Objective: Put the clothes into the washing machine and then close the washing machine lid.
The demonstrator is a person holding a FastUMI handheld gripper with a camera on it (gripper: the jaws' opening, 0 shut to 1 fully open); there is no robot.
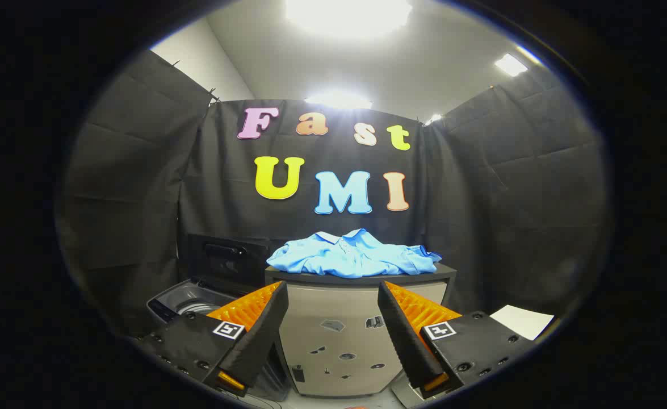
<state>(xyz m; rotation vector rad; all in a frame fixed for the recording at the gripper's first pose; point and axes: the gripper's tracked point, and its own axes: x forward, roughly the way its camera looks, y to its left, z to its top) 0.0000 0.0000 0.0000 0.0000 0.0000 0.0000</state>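
In the gripper view, the gripper [333,312] is spread wide with nothing between its fingers. Beyond them, a blue shirt [353,255] lies crumpled on a dark tabletop [447,271] over a beige cabinet [339,341]. Ahead to the left, beside the cabinet, stands the washer [188,301] with its lid [225,258] raised.

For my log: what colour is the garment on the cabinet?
Light blue shirt, clearest in the gripper view, beyond the open gripper.
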